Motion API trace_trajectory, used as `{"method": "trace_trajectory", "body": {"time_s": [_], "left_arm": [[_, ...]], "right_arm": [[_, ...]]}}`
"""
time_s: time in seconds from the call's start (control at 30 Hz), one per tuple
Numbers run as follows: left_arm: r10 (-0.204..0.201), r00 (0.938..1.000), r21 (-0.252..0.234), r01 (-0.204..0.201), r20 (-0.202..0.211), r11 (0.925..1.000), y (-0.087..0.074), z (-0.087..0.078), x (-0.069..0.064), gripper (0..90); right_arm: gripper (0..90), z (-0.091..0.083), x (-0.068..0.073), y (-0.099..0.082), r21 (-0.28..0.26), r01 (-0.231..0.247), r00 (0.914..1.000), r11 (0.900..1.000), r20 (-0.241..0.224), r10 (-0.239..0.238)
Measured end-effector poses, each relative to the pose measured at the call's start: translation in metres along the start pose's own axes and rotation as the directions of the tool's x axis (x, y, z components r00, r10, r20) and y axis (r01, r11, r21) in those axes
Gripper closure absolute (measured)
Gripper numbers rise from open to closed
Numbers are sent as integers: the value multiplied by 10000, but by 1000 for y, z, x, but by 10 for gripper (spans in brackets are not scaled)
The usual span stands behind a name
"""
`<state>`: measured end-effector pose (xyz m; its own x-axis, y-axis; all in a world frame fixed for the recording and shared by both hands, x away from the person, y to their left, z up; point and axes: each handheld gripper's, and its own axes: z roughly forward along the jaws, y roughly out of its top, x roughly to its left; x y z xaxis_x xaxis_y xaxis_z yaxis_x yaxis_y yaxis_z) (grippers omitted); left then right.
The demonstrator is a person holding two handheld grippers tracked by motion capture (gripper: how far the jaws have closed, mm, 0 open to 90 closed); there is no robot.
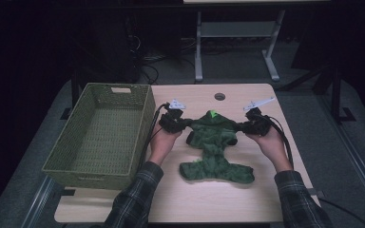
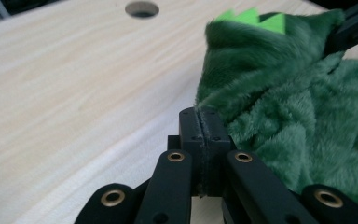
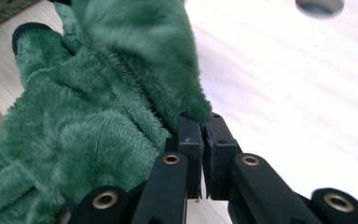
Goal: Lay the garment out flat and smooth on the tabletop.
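Left gripper clamped on one edge of the green plush garment, right gripper pinching the opposite edge. Stretched between both over the table, lower half resting there; wicker basket beyond the left gripper

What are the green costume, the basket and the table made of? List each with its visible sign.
Green costume: plush fleece, likely synthetic; fuzzy matte pile, with flat bright green spikes, perhaps felt.
Basket: woven fibre or wicker look, olive, matte; the weave shows on its walls.
Table: pale wood-grain top, probably smooth laminate.
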<state>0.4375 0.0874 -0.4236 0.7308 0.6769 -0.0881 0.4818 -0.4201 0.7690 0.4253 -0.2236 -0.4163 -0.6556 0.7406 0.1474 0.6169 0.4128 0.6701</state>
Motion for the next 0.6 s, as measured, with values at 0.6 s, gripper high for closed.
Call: {"method": "trace_trajectory", "body": {"time_s": [0.6], "left_arm": [[714,9974,1254,-704,-36,9896,-17,40,-5,885]], "right_arm": [[751,37,-21,-23,911,-1016,9948,9906,214,1001]]}}
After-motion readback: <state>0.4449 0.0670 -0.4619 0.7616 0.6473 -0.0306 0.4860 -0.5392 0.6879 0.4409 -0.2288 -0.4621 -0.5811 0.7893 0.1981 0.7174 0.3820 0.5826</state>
